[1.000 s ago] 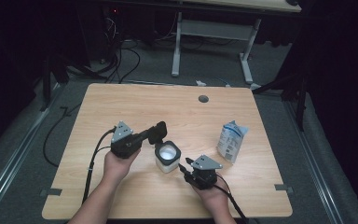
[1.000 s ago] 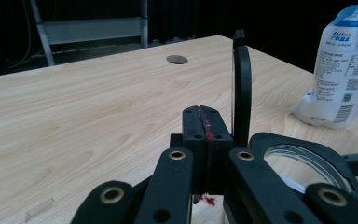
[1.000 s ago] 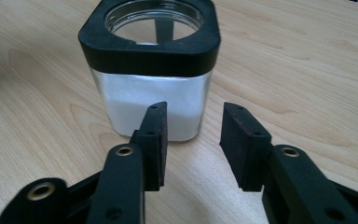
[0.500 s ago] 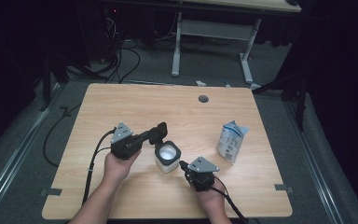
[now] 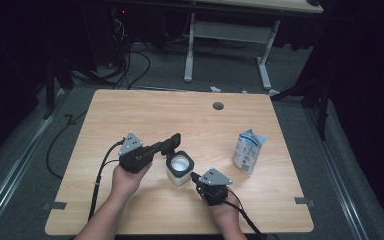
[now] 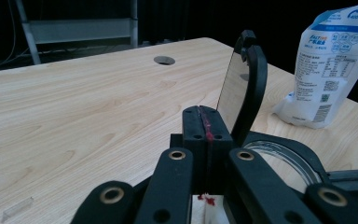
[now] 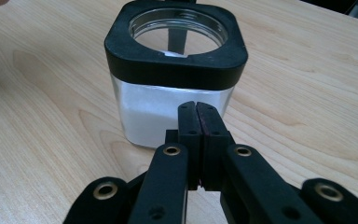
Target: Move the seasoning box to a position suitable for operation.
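A square glass jar [image 5: 179, 169] with a black rim and white powder inside stands on the wooden table [image 5: 130, 115]. Its hinged lid [image 6: 248, 84] is flipped up. My left gripper [image 5: 173, 143] is shut with nothing between its jaws, and its tips [image 6: 201, 125] sit just beside the raised lid; I cannot tell if they touch it. My right gripper [image 5: 195, 176] is shut and empty too. Its tips [image 7: 196, 116] point at the jar's [image 7: 176, 70] near glass wall, close to it.
A white printed pouch [image 5: 248, 150] stands to the right of the jar, also seen as the pouch [image 6: 330, 60] in the left gripper view. A round cable hole [image 5: 218, 106] lies at the table's far side. Cables trail from both grippers toward the near edge.
My right hand has shifted slightly to the left, nearer the jar. The left hand, the jar and the pouch have stayed put.
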The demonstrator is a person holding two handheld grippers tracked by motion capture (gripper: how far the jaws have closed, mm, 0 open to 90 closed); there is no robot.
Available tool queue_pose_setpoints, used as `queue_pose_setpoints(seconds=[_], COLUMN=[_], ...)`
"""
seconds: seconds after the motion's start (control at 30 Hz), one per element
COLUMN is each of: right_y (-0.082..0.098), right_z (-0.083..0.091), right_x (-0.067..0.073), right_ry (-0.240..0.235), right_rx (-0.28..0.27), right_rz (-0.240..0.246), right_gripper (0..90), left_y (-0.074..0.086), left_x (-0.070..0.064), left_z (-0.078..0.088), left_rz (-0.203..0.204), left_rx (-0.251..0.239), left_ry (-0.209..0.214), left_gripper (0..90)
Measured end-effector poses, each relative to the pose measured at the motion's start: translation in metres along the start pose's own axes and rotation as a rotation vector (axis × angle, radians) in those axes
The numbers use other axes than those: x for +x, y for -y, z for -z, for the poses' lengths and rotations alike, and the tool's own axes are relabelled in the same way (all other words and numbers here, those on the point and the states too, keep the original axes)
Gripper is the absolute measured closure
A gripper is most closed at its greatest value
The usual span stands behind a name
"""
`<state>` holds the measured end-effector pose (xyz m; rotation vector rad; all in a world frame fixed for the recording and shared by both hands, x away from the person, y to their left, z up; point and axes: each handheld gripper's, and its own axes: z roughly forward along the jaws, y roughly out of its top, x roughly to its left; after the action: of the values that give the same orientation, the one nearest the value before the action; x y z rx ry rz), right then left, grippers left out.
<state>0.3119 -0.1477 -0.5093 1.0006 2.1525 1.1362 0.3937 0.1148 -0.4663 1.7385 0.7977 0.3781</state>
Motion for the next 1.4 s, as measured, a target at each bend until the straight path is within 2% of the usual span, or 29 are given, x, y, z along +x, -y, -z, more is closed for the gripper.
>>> queue_pose_setpoints(seconds=[0.87, 1.4], right_y=[-0.002, -0.002], right_z=[0.000, 0.002], right_x=[0.000, -0.002], right_ry=[0.004, 0.007], right_rx=[-0.012, -0.019], right_rz=[0.008, 0.008], right_gripper=[89.0, 88.8], left_y=[0.005, 0.009], left_x=[-0.012, -0.015], left_z=[0.002, 0.002], left_rz=[-0.010, -0.018], left_rx=[0.012, 0.030], left_ry=[0.026, 0.032], left_gripper=[90.0, 90.0])
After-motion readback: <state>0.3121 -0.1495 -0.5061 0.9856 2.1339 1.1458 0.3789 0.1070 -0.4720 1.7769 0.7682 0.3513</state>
